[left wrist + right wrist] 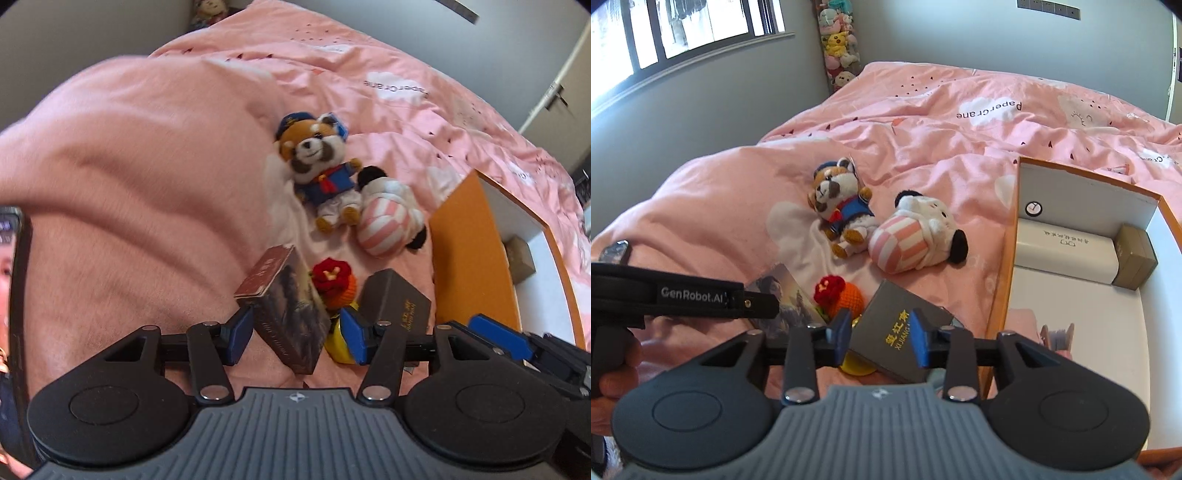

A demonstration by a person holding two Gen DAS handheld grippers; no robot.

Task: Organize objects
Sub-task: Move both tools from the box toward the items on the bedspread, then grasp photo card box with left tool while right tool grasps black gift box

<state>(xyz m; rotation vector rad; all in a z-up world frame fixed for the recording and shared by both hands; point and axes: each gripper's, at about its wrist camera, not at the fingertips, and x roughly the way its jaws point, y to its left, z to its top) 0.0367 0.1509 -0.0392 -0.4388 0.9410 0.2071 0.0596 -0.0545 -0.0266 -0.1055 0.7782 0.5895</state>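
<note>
- The left tongs (298, 334) are standing spread around the picture box (291, 310), which is lying on the pink bed (923, 122).
- The right tongs (879, 338) are straddling the dark box (901, 332), apparently without gripping it, beside the orange-rimmed tray (1001, 280).

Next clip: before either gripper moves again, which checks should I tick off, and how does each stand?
1. Left gripper straddles the upright picture-printed box: ok.
2. Its jaws shut on that box: not ok, a gap shows at one pad.
3. Right gripper lined up with the dark grey gold-lettered box: ok; contact cannot tell.
4. Orange-walled white storage box has free floor: ok.
5. Crocheted red-and-orange toy clear of both boxes: not ok, it sits between them.
</note>
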